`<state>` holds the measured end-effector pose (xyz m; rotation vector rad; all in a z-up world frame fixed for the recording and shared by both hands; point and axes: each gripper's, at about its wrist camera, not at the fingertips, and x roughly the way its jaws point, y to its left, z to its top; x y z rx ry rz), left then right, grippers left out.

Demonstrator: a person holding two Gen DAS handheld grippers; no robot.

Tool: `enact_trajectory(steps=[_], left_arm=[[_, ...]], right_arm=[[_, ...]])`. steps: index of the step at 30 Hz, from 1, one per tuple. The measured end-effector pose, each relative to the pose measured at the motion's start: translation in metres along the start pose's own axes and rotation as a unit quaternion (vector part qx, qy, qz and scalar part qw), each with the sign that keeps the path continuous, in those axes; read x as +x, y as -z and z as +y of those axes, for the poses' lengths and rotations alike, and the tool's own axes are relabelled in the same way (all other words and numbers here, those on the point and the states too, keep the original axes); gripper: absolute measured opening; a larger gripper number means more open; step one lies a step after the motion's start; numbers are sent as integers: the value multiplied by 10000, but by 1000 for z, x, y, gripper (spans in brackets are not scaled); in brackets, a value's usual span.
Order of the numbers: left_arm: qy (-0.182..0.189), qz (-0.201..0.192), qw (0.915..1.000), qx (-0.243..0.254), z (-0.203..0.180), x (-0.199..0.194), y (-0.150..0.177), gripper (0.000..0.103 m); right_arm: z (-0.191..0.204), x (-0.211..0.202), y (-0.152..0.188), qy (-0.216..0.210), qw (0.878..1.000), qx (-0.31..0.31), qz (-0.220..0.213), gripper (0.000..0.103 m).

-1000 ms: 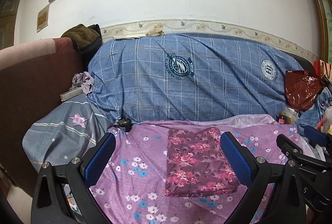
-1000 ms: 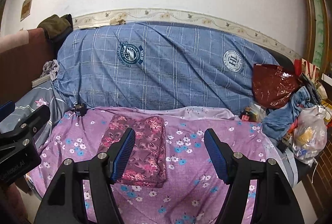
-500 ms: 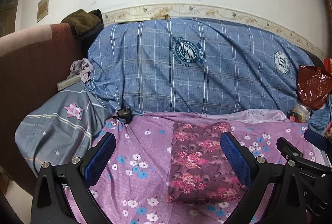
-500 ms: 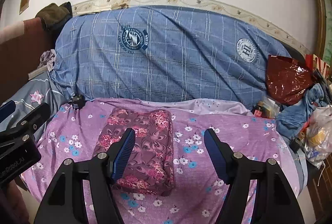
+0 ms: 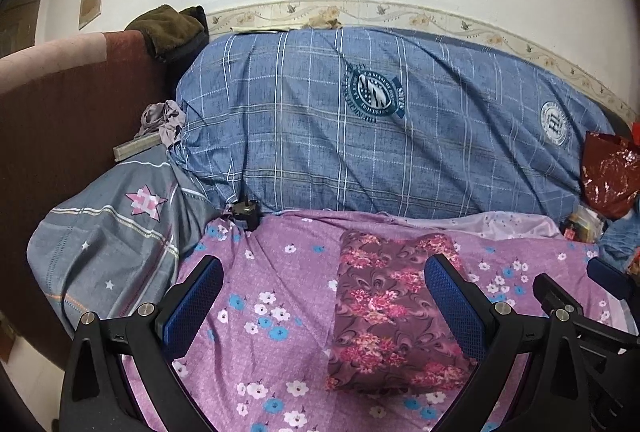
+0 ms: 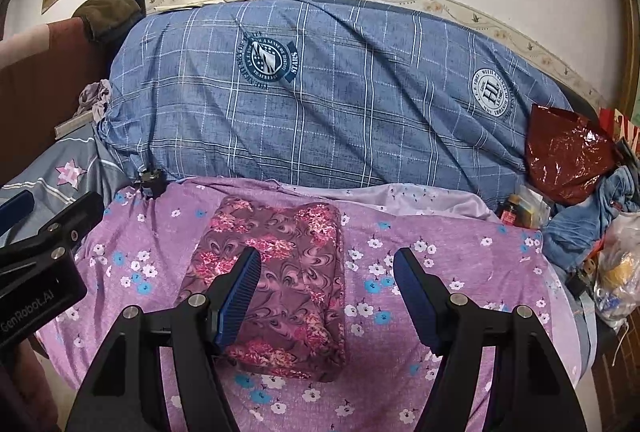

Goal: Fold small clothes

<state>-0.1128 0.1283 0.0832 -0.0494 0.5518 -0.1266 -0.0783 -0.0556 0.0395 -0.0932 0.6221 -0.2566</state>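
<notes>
From the left wrist: left gripper [image 5: 322,296] spread wide and empty above the lilac flowered bedsheet [image 5: 280,272], with the maroon floral garment folded into a neat rectangle [image 5: 394,306] lying flat by its right finger; seemingly between folds, calling next for a descent onto an edge. From the right wrist: right gripper [image 6: 326,282] likewise spread and empty over the rectangle's right edge; only here visible, a clear plastic bag [image 6: 618,264] at far right, contents hard to tell.

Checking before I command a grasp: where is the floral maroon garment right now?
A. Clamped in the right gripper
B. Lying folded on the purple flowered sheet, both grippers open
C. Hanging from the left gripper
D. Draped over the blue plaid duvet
B: the folded garment lies flat on the purple sheet, with the right gripper and left gripper open and empty above it.
</notes>
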Motion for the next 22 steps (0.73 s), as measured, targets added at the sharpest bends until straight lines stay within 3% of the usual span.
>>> enact_trajectory(steps=[12, 22], left_arm=[[71, -356, 9993, 4, 5, -55, 9, 102], [-33, -236, 9996, 141, 3, -12, 10, 102]], right_arm=[[0, -43, -4, 62, 9996, 14, -289, 71], [-5, -3, -2, 102, 9999, 109, -66, 71]])
